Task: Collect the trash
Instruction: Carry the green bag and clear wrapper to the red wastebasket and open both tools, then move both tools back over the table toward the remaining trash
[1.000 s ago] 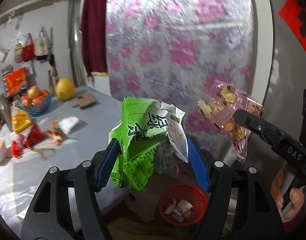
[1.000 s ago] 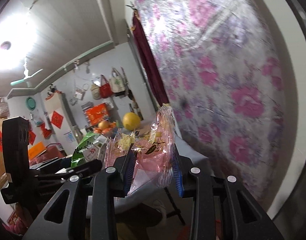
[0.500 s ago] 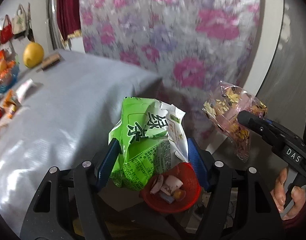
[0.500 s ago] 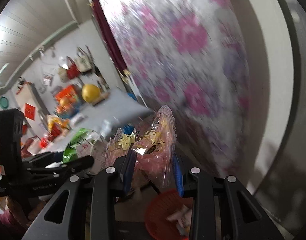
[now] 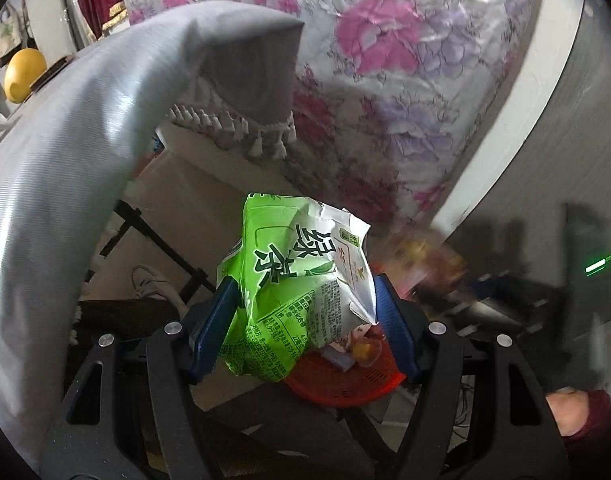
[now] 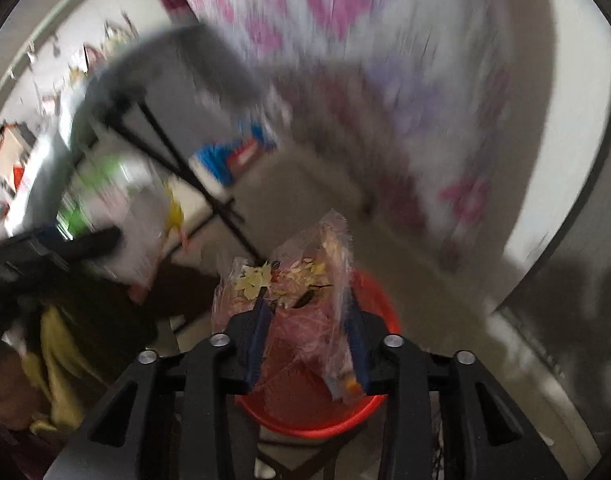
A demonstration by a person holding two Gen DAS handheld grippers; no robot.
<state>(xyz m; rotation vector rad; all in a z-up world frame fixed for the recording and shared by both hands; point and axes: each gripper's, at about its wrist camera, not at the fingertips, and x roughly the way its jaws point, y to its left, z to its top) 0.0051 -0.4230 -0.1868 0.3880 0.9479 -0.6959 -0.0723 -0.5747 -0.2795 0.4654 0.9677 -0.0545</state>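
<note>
Below, both claws point steeply down over the red trash basket [image 5: 345, 386], which stands on the floor and already holds a few scraps; the left claw [image 5: 305, 320] is pinching a crumpled green snack bag [image 5: 293, 280], its blue pads pressed against either side of the packet; the bag's lower edge hangs in front of the basket's near rim in the left wrist view. Seen from the right wrist, the right claw [image 6: 307, 342] has a clear pink wrapper [image 6: 301, 304] with yellowish flakes inside standing between its blue pads, directly above the basket's [image 6: 325, 416] open mouth; its jaws have just been opening, and the wrapper sits loosely in the gap, touching the pads but no longer squeezed flat; whether it is slipping cannot be told through the blur. To the left, the grey-clothed surface [image 5: 65, 152] rises beside the basket, its tasselled corner [image 5: 261, 80] hanging down; a yellow round fruit [image 5: 25, 74] rests on its far end. A flowered curtain [image 5: 385, 60] fills the background; black folding legs [image 6: 185, 172] show under the surface in the right view. At the lower right of the left view a hand [image 5: 565, 408] appears, partly hidden.
</note>
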